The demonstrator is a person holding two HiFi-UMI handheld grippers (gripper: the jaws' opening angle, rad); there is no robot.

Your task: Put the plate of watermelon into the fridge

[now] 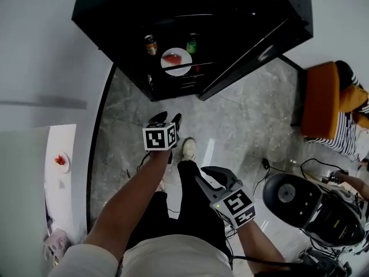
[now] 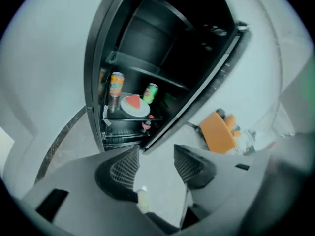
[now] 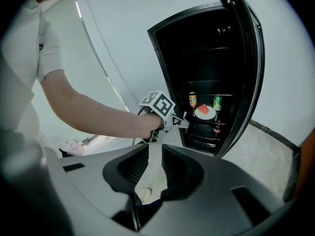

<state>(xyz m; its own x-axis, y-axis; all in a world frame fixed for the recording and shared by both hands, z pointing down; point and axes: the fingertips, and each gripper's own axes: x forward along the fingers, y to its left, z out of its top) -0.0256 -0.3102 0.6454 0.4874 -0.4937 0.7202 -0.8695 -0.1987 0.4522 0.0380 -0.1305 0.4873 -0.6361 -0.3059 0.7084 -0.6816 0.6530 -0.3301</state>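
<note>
Left tongs (image 2: 156, 155) and right tongs (image 3: 155, 157) both gape open, empty. Inside the open fridge (image 1: 109, 13), the plate of watermelon (image 1: 176, 60) rests on a shelf (image 3: 202, 122) between two cans (image 1: 151, 44) (image 1: 192, 42), their labels unreadable.

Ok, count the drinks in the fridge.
3: an orange can left of the plate, a green can right of it, a bottle below. Others may be hidden in the dark.

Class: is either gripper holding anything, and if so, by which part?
Nothing is held. The left gripper and right gripper both have jaws apart and empty; the plate of watermelon sits on a shelf inside the fridge.
</note>
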